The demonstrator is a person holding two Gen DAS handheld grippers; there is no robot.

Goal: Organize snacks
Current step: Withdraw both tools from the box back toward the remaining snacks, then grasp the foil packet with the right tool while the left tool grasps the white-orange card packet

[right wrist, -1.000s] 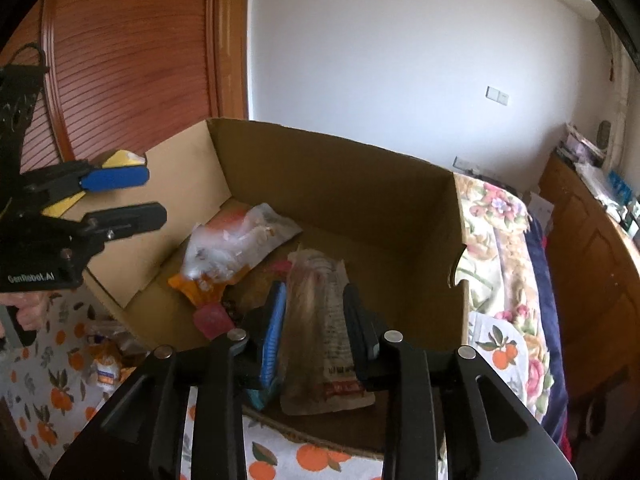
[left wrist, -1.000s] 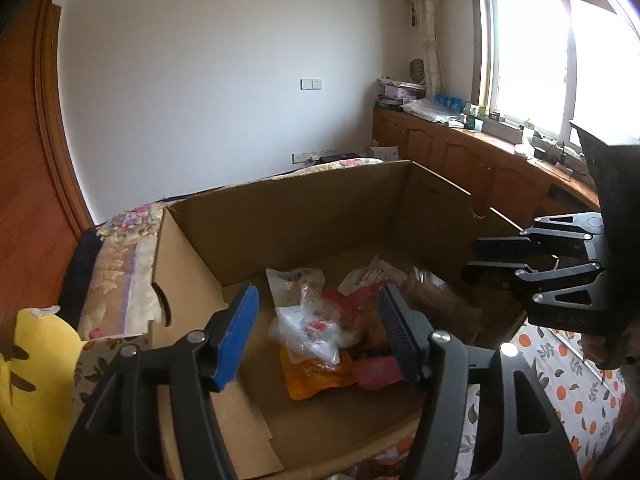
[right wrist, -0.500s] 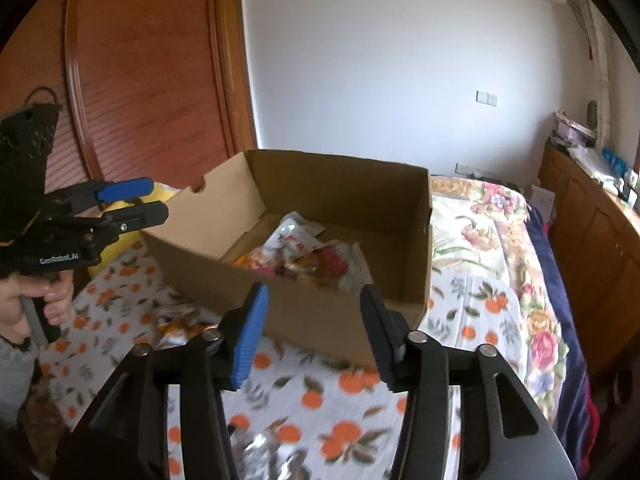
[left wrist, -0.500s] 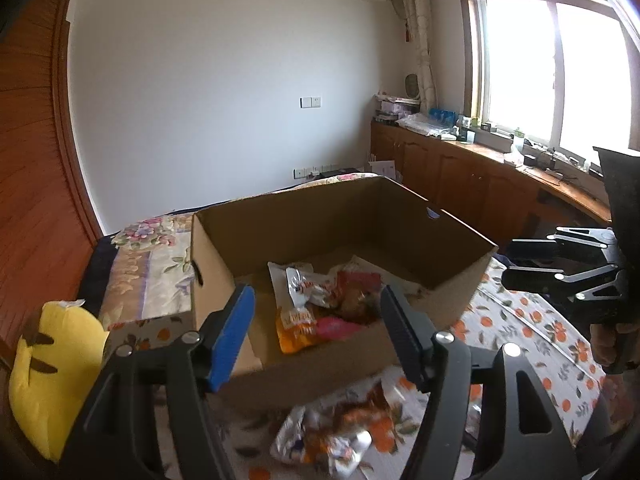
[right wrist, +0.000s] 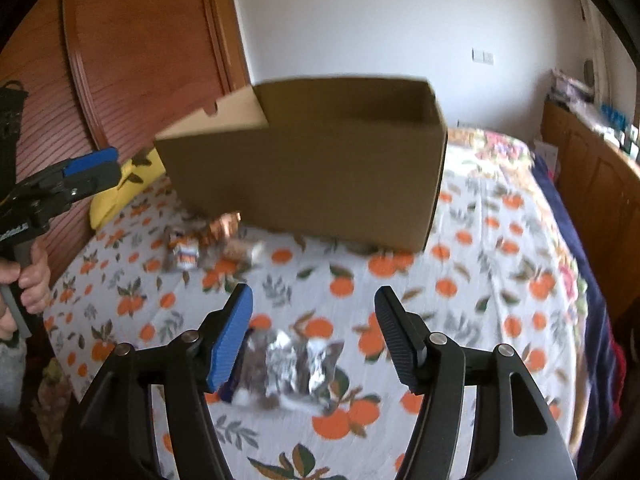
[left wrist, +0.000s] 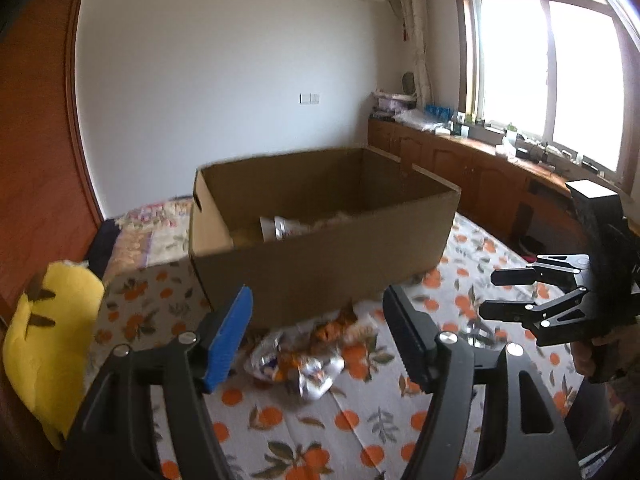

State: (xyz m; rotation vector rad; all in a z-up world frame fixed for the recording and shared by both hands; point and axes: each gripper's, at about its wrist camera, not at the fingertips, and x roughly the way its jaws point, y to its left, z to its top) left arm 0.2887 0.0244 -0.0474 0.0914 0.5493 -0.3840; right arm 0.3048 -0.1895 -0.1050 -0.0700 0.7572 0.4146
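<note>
An open cardboard box (left wrist: 328,256) stands on an orange-print bedspread (left wrist: 280,420); it also shows in the right wrist view (right wrist: 320,172). A white packet (left wrist: 280,227) shows inside it. A pile of loose snack packets (left wrist: 296,356) lies in front of the box, seen in the right wrist view (right wrist: 208,246) too. A silver foil packet (right wrist: 288,368) lies close below my right gripper (right wrist: 314,336), which is open and empty. My left gripper (left wrist: 318,336) is open and empty above the pile. Each gripper shows in the other's view, the right one (left wrist: 516,292) and the left one (right wrist: 86,174).
A yellow plush toy (left wrist: 52,340) lies at the bed's left edge. A wooden wardrobe (right wrist: 140,52) stands to the left. Wooden cabinets (left wrist: 460,164) with clutter run under the window on the right.
Both grippers have pulled back and down from the box. The right gripper let go of a packet into the box and opened. The loose packets on the bed have come into view.
</note>
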